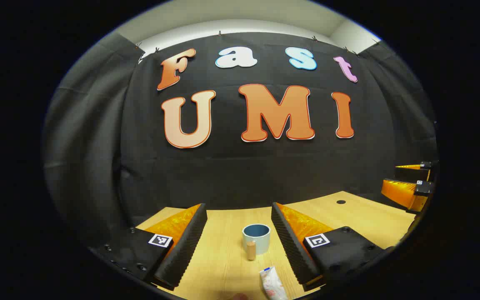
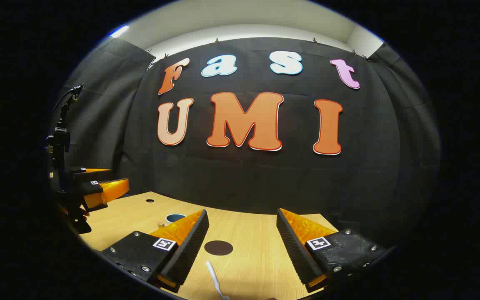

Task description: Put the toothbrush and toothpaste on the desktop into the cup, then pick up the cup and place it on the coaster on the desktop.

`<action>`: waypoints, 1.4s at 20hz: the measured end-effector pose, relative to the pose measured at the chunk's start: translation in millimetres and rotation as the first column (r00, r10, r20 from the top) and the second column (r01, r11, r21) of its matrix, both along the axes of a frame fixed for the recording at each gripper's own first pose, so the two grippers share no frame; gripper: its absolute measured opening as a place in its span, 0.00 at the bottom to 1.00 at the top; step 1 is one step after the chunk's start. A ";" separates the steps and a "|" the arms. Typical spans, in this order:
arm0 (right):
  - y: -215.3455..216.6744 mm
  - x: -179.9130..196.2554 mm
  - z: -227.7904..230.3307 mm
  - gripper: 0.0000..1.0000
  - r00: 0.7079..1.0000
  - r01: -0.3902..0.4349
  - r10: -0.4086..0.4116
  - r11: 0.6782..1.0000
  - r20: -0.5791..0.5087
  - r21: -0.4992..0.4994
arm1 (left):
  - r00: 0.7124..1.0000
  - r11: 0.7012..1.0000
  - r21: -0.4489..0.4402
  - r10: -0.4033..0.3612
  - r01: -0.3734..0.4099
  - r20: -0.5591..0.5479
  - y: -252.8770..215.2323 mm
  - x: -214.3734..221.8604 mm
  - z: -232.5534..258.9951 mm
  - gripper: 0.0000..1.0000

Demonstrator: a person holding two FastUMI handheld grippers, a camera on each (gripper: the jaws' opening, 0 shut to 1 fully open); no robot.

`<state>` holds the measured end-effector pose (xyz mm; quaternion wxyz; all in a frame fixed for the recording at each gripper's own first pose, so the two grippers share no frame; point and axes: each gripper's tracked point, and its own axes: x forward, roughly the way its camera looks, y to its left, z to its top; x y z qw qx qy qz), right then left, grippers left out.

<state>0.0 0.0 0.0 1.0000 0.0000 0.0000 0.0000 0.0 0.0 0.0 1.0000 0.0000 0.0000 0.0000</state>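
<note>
1. The desk (image 1: 223,258) is light wood with a small dark hole (image 1: 341,202) near its far edge. A small wooden cylinder (image 1: 251,250) stands upright just in front of the cup, touching or nearly so.
2. The left gripper (image 1: 238,243) hovers above the desk, fingers spread wide, holding nothing, with the cup framed between them.
3. The right gripper (image 2: 242,246) also hovers with fingers spread and empty; the coaster lies between them on the desk.
4. The cup (image 1: 256,238) is pale outside and blue inside, upright and apparently empty, standing mid-desk.
5. The toothpaste (image 1: 272,283) is a white tube with reddish print, lying flat near the desk's near edge, apart from the cup.
6. The toothbrush (image 2: 215,275) is white and lies flat by the near edge, just in front of the coaster (image 2: 218,247), a dark round disc.
</note>
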 end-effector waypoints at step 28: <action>41.7 21.9 -41.8 0.88 0.898 -0.246 0.217 0.969 -0.383 -0.028 | 0.845 0.972 -0.091 -0.233 0.216 -0.482 -55.7 33.4 -69.8 1.00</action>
